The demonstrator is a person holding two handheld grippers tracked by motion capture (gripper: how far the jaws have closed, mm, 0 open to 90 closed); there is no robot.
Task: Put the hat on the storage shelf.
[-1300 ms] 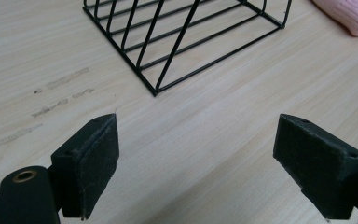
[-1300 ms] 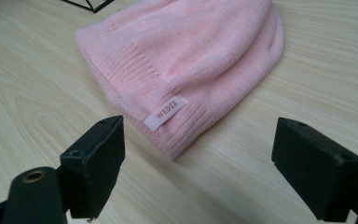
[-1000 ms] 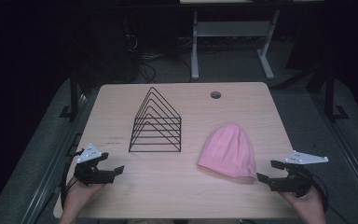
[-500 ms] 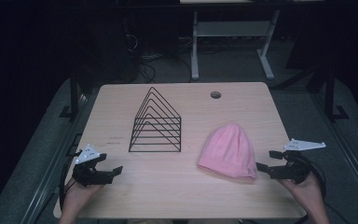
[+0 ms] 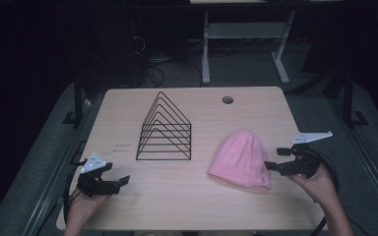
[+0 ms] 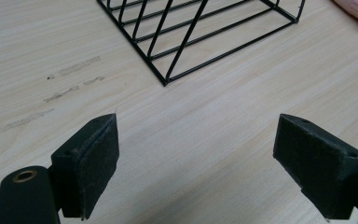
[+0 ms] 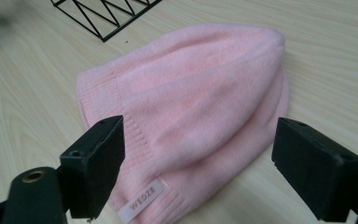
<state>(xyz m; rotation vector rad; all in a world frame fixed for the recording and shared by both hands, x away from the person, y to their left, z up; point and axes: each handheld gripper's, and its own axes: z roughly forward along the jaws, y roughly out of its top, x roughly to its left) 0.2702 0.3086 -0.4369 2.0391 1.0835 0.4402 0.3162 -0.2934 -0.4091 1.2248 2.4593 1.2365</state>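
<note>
A pink knitted beanie (image 5: 241, 158) lies flat on the right half of the wooden table (image 5: 187, 206), its ribbed brim and a small label turned toward the near edge (image 7: 191, 121). My right gripper (image 5: 271, 161) hovers just right of the beanie with its jaws wide open, pointing at the brim (image 7: 198, 172). A black wire rack (image 5: 166, 130) of nested triangles stands at the table's middle (image 6: 196, 32). My left gripper (image 5: 120, 181) is open near the front left corner, above bare wood (image 6: 196, 163), well short of the rack.
A round cable hole (image 5: 227, 100) sits near the far edge of the table. Behind the table stand a white-legged frame (image 5: 246, 44) and loose cables on the dark floor. Faint scuff marks (image 6: 51, 93) streak the wood left of the rack.
My right gripper has risen and moved forward and left, closing in on the beanie's right side. The left gripper has barely shifted.
</note>
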